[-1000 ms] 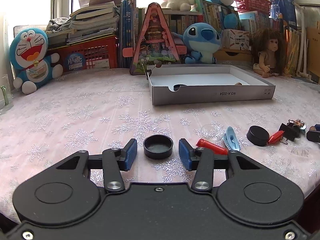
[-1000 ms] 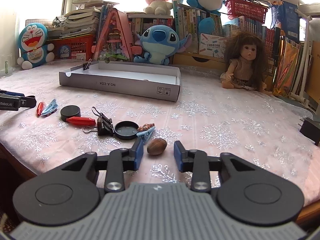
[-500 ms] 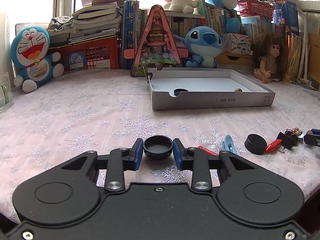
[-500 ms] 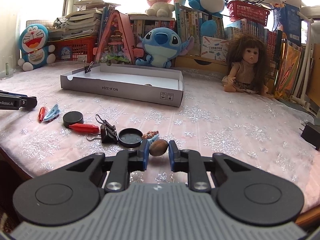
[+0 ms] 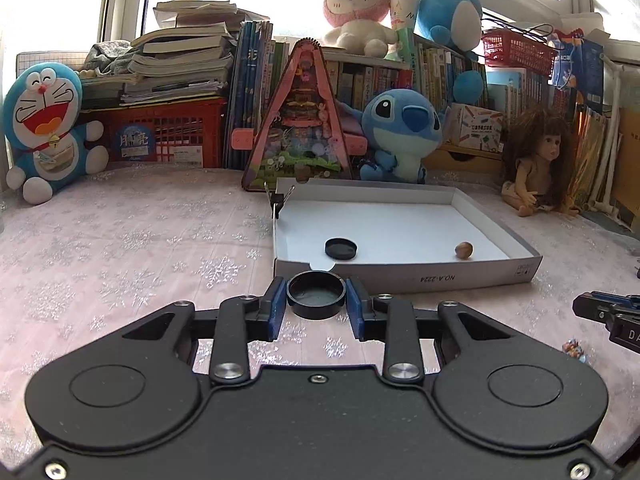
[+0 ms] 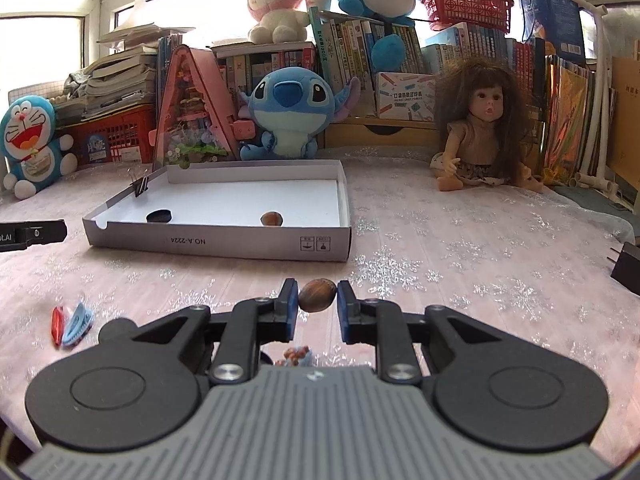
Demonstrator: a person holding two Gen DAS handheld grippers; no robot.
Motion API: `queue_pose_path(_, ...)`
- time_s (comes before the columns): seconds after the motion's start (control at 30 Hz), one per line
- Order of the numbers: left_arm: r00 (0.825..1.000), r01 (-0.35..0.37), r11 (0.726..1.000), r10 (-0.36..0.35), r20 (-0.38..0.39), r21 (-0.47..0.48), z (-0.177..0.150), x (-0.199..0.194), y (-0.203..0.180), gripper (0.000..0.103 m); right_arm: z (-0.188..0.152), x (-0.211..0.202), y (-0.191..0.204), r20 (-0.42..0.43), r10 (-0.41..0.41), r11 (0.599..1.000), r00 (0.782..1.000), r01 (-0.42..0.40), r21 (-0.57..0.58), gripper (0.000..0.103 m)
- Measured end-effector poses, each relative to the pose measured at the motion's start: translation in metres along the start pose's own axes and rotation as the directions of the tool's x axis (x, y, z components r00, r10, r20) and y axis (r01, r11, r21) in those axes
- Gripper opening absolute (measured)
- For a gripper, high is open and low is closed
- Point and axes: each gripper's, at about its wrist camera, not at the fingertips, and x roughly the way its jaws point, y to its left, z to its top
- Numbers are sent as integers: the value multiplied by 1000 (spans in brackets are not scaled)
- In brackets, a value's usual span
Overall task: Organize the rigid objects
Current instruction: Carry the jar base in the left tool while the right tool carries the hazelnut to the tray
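My left gripper [image 5: 316, 304] is shut on a black round lid [image 5: 316, 294] and holds it above the cloth, just in front of the white cardboard tray [image 5: 420, 278]. My right gripper [image 6: 317, 306] is shut on a brown nut [image 6: 317, 294], lifted above the cloth in front of the same tray [image 6: 224, 242]. Inside the tray lie another black lid [image 5: 341, 248] and another nut [image 5: 464, 249]; they also show in the right wrist view, the lid [image 6: 159, 216] and the nut [image 6: 272, 218]. A binder clip [image 5: 278, 200] is clipped on the tray's far left corner.
A red clip [image 6: 57, 324] and a blue clip [image 6: 78, 323] lie on the cloth at the left. A small charm [image 6: 297, 356] lies under my right gripper. Plush toys, a doll [image 6: 480, 136], books and a pink triangular case [image 5: 300, 120] line the back. A black plug [image 6: 626, 266] is at the right.
Both grippers have closed on their objects, lifted them and moved toward the tray, which now looks closer in both views.
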Motion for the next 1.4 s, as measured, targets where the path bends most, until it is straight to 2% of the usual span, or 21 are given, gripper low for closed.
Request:
queue_pose_path(0.4, 996, 87, 996, -86, -22, 16, 51, 60, -28, 30, 52, 58, -9, -44, 41, 993, 998, -36, 114, 25)
queue_pose_path(0.57, 996, 77, 997, -76, -43, 26, 60, 95, -48, 30, 65, 86, -1, -58, 38, 994, 998, -32, 101, 25)
queue_pose_path(0.77, 991, 62, 998, -58, -117, 28, 56, 132, -61, 30, 70, 121, 5, -121, 42, 993, 992, -28, 118, 25)
queue_pose_path(1.0, 988, 41, 998, -35, -148, 40, 51, 152, -63, 30, 74, 146, 13, -179, 30, 996, 983, -14, 89, 25)
queue_pose_path(1.4, 982, 16, 998, -4, -189, 62, 46, 171, -66, 30, 78, 165, 16, -253, 20, 997, 967, 1, 81, 25)
